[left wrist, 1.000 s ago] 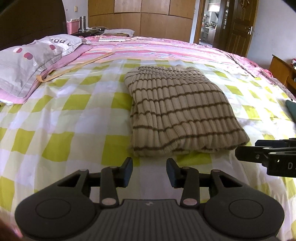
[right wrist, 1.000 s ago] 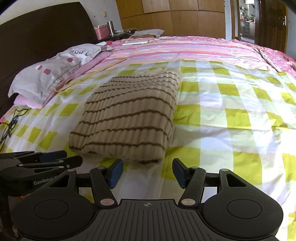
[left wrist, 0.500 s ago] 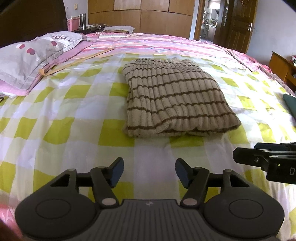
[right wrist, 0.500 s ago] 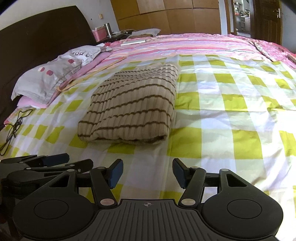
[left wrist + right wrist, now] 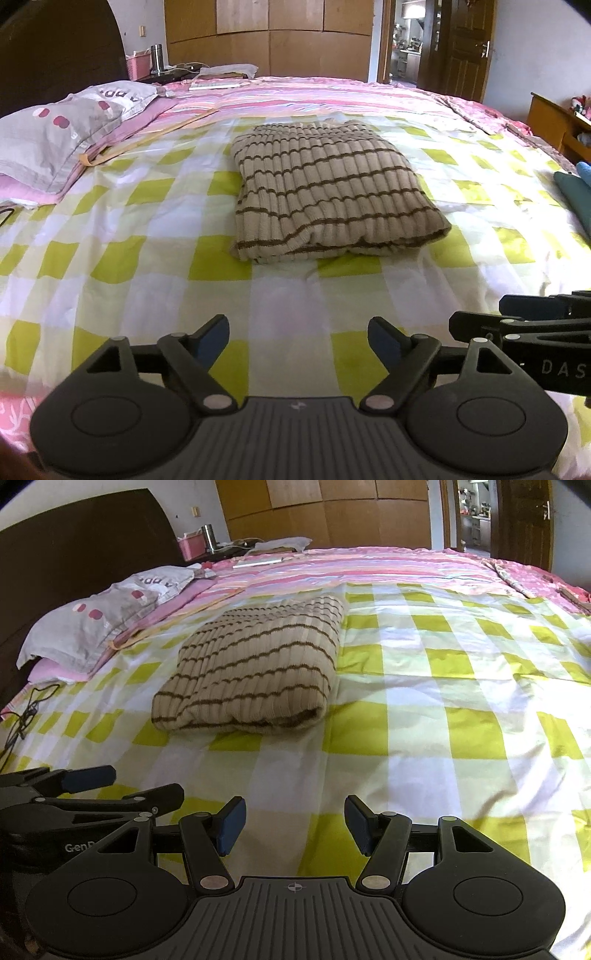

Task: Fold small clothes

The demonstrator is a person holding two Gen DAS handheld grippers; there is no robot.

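A beige ribbed sweater with thin brown stripes [image 5: 328, 192] lies folded into a neat rectangle on the green-and-white checked bedspread [image 5: 129, 229]. It also shows in the right wrist view [image 5: 258, 668]. My left gripper [image 5: 297, 341] is open and empty, held above the bedspread well short of the sweater's near edge. My right gripper [image 5: 293, 825] is open and empty, likewise back from the sweater. Each gripper shows at the edge of the other's view: the right gripper [image 5: 517, 325] and the left gripper [image 5: 103, 786].
A grey pillow [image 5: 55, 125] lies on pink bedding at the left by the dark headboard [image 5: 74, 554]. Teal folded cloth [image 5: 576, 195] sits at the bed's right edge. A black cable [image 5: 26, 716] trails at the left. A nightstand with a pink bin [image 5: 138, 66] stands behind.
Both grippers have pulled back from the folded sweater toward the near edge of the bed. The left gripper's fingers have opened wider. The sweater has not moved.
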